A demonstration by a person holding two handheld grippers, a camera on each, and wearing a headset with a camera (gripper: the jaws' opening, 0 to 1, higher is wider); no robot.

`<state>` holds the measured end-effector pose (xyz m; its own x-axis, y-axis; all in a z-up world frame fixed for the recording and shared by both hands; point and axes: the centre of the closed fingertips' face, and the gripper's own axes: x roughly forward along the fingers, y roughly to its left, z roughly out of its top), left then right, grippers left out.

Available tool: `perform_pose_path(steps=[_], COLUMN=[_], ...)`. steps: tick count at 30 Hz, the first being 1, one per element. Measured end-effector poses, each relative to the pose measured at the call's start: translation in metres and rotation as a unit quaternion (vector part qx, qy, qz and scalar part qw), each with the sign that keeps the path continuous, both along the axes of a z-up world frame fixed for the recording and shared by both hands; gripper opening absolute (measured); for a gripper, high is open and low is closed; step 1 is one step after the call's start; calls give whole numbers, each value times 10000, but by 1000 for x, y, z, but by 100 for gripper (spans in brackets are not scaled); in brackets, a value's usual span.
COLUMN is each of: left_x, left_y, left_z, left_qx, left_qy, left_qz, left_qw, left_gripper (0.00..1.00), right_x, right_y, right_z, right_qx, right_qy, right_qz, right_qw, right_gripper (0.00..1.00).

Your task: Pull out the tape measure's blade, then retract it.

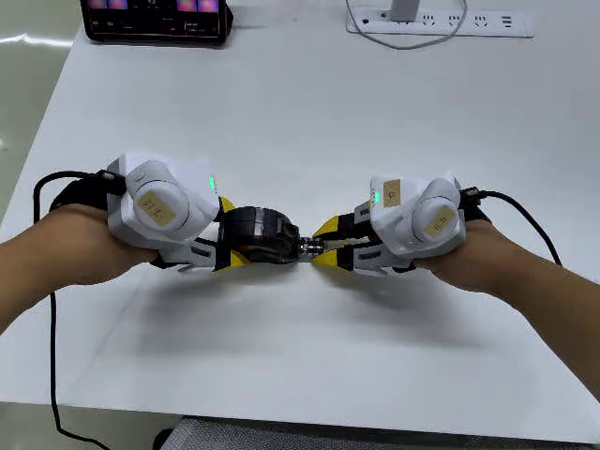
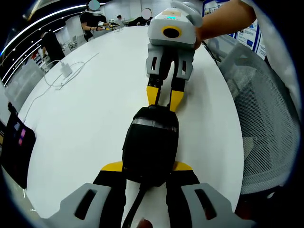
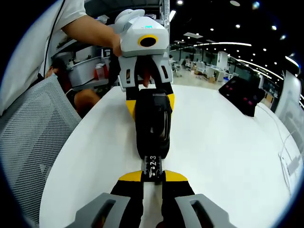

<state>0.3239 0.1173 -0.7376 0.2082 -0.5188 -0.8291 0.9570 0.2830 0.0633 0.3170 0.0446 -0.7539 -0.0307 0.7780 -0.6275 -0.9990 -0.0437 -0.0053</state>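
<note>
The tape measure sits low over the white bench, near its front edge, between the two claws, which face each other tip to tip. Its black case lies lengthwise along the line between them. The left claw is closed part-way around the rear of the case, with one yellow fingertip pressed to each side of it; in the left gripper view the case fills the gap between those tips and runs forward from them. The right claw is closed almost fully, its two yellow tips nipping the end of the blade just where it leaves the mouth of the case. Only a short length of blade is out: in the right gripper view a small strip with printed numerals shows between the case and the claw tips, and in the head view the metal end hook lies right at the case front. A hand grips the white body of each claw, with black cables trailing back from both. At the far edge of the bench a dark screen stands to the left and a white power strip lies to the right, both well apart from the work
</note>
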Motion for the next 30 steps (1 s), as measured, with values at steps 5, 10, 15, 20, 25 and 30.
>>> perform_pose_path(steps=[5,10,15,20,25,30], left_x=[0,0,0,0,0,0], left_y=[0,0,0,0,0,0], left_z=[0,0,0,-1,-1,-1], left_qx=[5,9,15,15,27,24], left_qy=[8,11,11,20,20,23], left_qz=[2,-8,0,-2,-16,-9], left_qw=[10000,10000,10000,10000,10000,10000], left_gripper=[27,27,27,27,27,27], right_x=[0,0,-1,-1,0,1], right_y=[-5,-10,-14,-19,-24,-29], right_z=[0,0,0,0,0,0], right_qx=[-26,-42,-76,-108,-131,-159], right_qy=[0,3,-27,-21,-7,-5], right_qz=[-14,-42,-41,-45,-47,-53], right_qw=[10000,10000,10000,9999,9999,9999], right_gripper=[10,10,10,10,10,10])
